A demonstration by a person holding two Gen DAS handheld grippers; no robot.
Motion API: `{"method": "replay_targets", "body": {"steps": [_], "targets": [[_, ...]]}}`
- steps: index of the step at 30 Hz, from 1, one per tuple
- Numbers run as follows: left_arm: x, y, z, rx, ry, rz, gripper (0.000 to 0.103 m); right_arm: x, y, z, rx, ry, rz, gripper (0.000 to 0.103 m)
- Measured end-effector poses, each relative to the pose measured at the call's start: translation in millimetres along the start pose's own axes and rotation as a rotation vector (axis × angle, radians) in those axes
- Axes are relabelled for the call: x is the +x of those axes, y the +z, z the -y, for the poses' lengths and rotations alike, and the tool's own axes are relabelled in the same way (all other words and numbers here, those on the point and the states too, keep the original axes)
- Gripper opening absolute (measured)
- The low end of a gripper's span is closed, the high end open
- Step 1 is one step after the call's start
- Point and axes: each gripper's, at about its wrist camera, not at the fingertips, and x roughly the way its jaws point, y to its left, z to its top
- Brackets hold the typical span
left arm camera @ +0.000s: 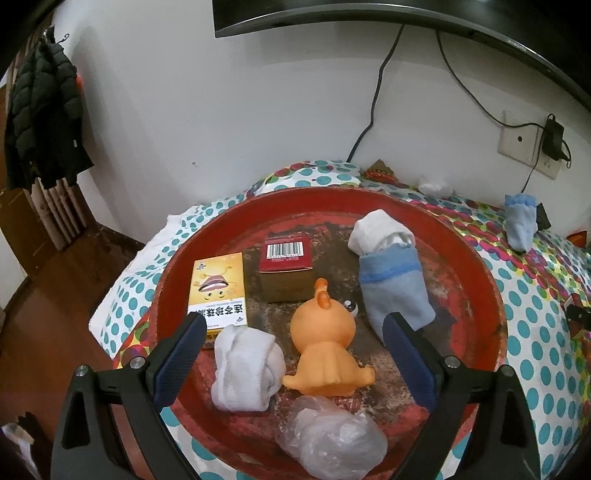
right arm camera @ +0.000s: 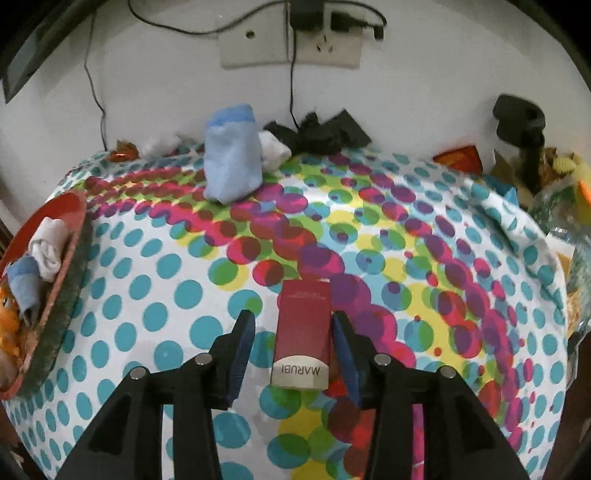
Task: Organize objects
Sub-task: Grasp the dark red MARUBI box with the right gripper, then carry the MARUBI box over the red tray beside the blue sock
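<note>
"MARUBI" box [right arm camera: 303, 332] between right tongs [right arm camera: 293, 325].

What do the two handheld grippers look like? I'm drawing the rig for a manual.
Both match: the left gripper and right gripper have black plastic triangular arms with cut-outs, round silver pivot screws, and flat fingers faced with dark blue textured pads. No cables, markings or sleeves show.

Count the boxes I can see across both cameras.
3. Yellow box and barcoded box lie in the red tray; red Marubi box lies on the dotted cloth between the right gripper fingers. Others may be hidden.

Probably home: hung coat [left arm camera: 40, 110], TV [left arm camera: 369, 22]
</note>
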Motion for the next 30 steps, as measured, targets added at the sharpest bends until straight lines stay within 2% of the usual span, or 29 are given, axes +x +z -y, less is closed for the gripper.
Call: {"method": "replay_targets", "body": {"steps": [4, 6, 18, 23, 30], "targets": [[1, 0, -1, -0.005, -0.004, -0.003, 0.096, 6, -3, 0, -0.011, -0.005, 0.001, 0.041], [1, 0, -1, -0.001, -0.009, -0.006, 0.096, 6, -5, -3, -0.028, -0.010, 0.008, 0.030], [0, 2, -1, -0.007, -0.002, -0.006, 0.096, -11, -7, -22, -0.061, 0.027, 0.046, 0.030], [-1, 2, -5, -0.021, -0.010, -0.009, 0.096, -29, 0, -49, -0.098, 0.079, 0.076, 0.030], [1, 3, -6, -0.021, -0.015, -0.013, 0.096, -51, 9, -108, -0.176, 0.173, 0.112, 0.030]]}}
